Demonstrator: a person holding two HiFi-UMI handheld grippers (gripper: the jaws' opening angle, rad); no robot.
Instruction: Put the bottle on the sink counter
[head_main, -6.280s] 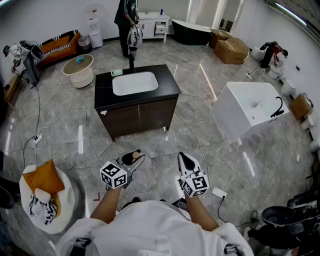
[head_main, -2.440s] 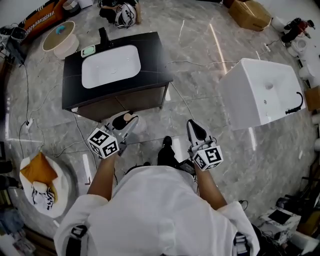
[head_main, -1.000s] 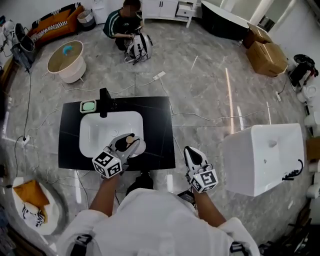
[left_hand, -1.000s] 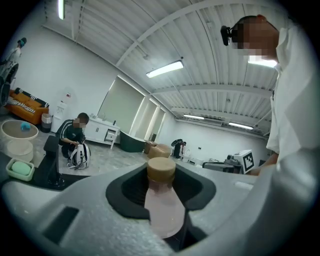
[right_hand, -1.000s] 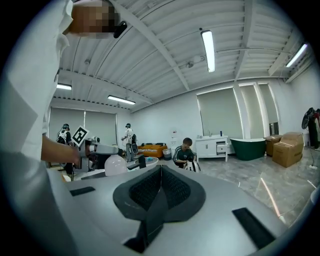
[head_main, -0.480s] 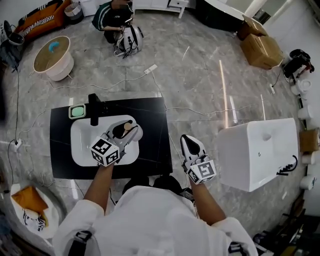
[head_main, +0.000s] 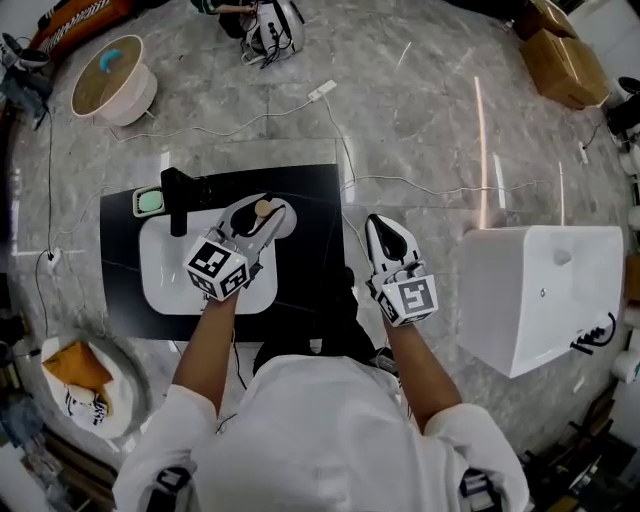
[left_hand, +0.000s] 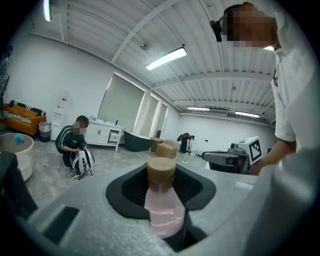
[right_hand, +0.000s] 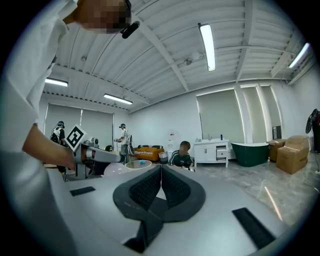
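The left hand-held gripper (head_main: 258, 212), clamped on a pink bottle (left_hand: 161, 202), hovers over the sink's (head_main: 160, 290) far right rim; the right hand-held gripper (head_main: 385, 228), jaws together and empty, hangs right of the sink.

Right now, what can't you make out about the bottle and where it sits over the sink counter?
- Bottle base: in the left gripper view, hidden behind the gripper's own body.
- Height of the bottle above the sink counter: the head view looks straight down, and the left gripper blocks the counter in its own view.
- Green thing beside the tap: in the head view, too small to identify.
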